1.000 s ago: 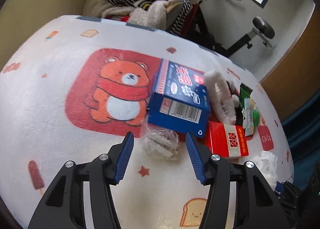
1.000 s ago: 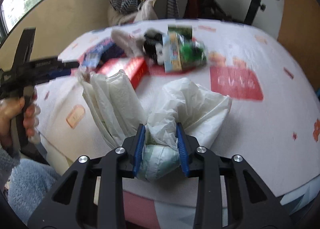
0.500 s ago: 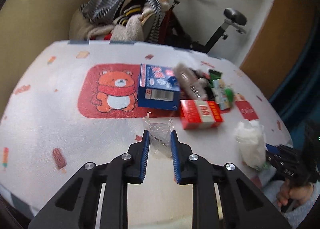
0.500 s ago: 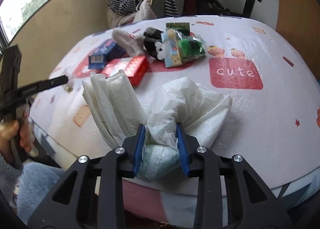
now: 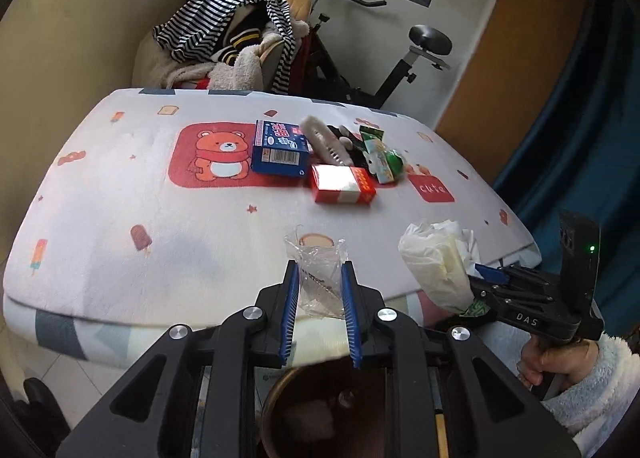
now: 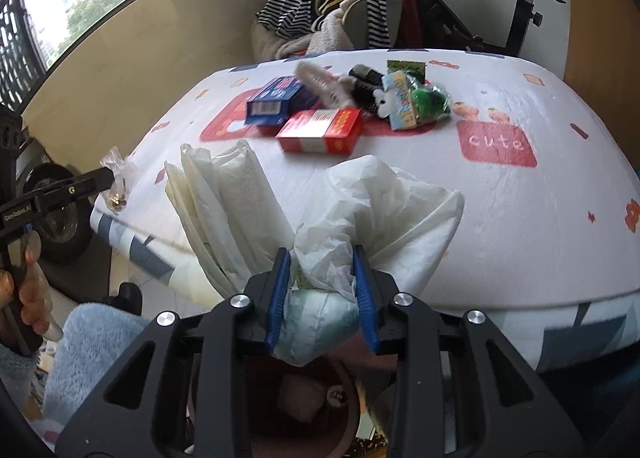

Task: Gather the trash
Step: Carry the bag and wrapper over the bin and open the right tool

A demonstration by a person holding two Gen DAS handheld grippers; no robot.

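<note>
While the left tongs point(image 5: 319, 286) pinch a clear plastic wrapper point(image 5: 318, 272), the right tongs point(image 6: 321, 278) clamp a white plastic bag point(image 6: 372, 202) above the bed point(image 6: 520, 218).

Lower end of the clear wrapper point(image 5: 320, 278) hidden between the blue pads of the left gripper point(image 5: 319, 312). Contents of the brown bin point(image 5: 304, 414) below too blurred to identify. Print on the blue box point(image 5: 280, 152) too small to read. Base of the white bag point(image 6: 320, 254) covered by the right gripper point(image 6: 320, 298). Person's sleeve point(image 6: 92, 338) cut off at picture's edge.
</note>
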